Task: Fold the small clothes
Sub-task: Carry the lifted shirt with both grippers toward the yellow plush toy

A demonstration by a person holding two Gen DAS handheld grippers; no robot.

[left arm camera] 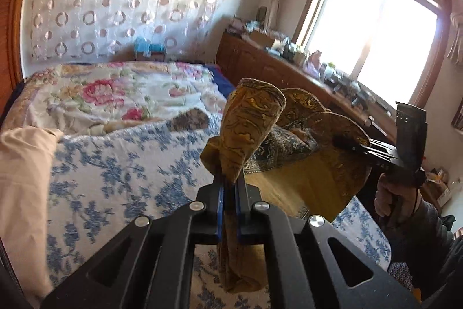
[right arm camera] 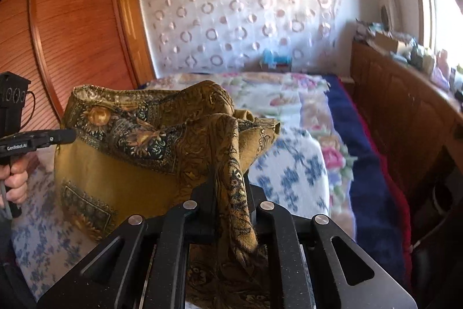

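Left wrist view: left tool (left arm camera: pixel 228 181) and right tool (left arm camera: pixel 351 145) each clench an edge of the cloth (left arm camera: pixel 312 175), slung between them above the bed (left arm camera: pixel 115 164).

Left hand-held gripper (left arm camera: pixel 230 178) is clamped on a bunched mustard-yellow patterned cloth (left arm camera: pixel 249 118), held above the bed (left arm camera: pixel 115 158). Right hand-held gripper (left arm camera: pixel 347 142) pinches the far edge, cloth sagging between them.
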